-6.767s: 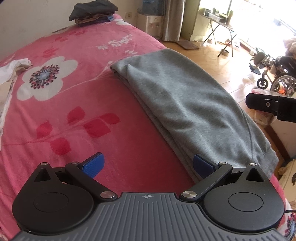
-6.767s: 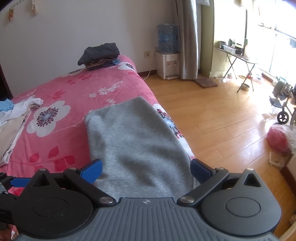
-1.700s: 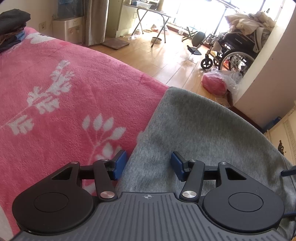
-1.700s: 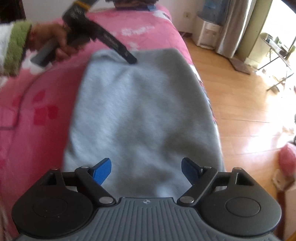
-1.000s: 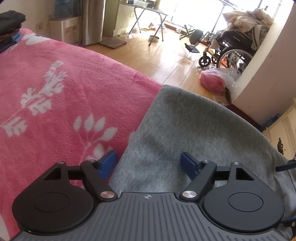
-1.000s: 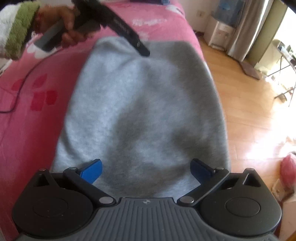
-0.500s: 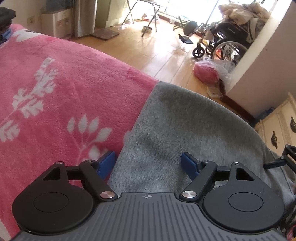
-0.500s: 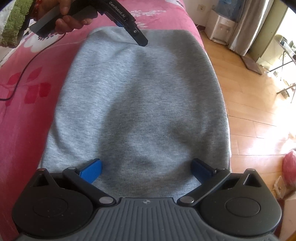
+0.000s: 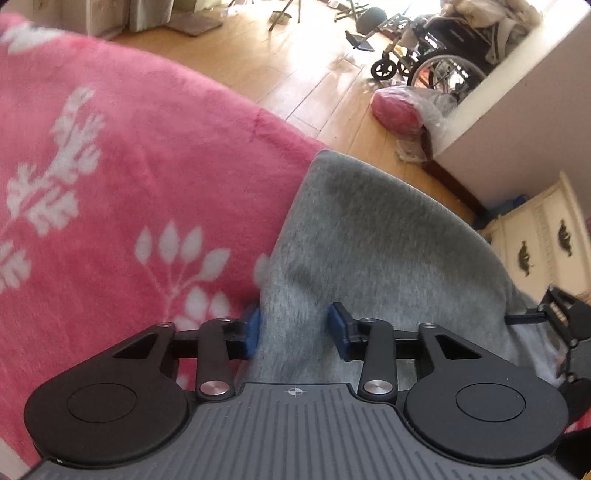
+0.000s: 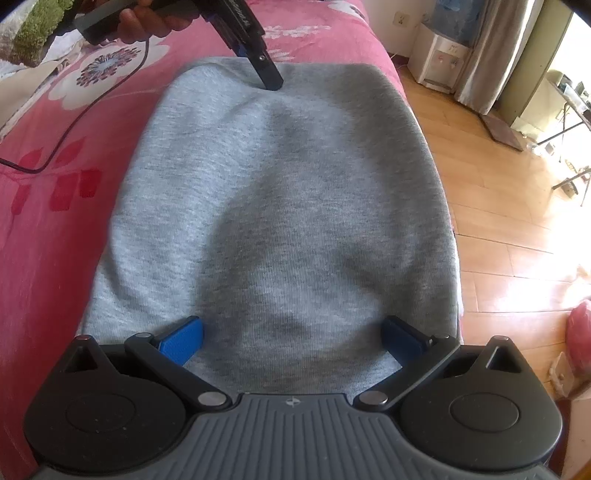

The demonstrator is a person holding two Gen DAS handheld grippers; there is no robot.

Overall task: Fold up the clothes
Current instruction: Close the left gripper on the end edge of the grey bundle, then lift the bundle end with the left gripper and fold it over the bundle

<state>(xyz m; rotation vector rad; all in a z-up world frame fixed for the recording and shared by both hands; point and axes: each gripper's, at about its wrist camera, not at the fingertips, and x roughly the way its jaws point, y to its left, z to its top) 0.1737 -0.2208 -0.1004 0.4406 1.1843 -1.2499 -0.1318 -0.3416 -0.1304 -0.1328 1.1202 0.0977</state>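
Note:
A grey folded garment (image 9: pixel 369 240) lies along the bed's edge on a pink flowered blanket (image 9: pixel 110 147). My left gripper (image 9: pixel 293 328) has its blue pads pinched on a raised ridge at the garment's far end. In the right wrist view this garment (image 10: pixel 288 184) stretches away from me, and the left gripper (image 10: pixel 264 70), held by a hand (image 10: pixel 147 18), presses on its far edge. My right gripper (image 10: pixel 291 339) stands open, its fingers spread wide over the near end. A bit of the right gripper (image 9: pixel 561 314) shows at the right edge of the left wrist view.
The left gripper's cable (image 10: pixel 74 125) trails across the blanket (image 10: pixel 55 221). Wooden floor (image 10: pixel 498 206) runs beside the bed. A wheelchair (image 9: pixel 443 48), a red bag (image 9: pixel 395 114), a cream cabinet (image 9: pixel 546 240) and a water dispenser (image 10: pixel 439 62) stand beyond it.
My left gripper's fingers have closed in from wide open and now pinch a ridge of grey fabric. The right gripper has stayed open over the near end.

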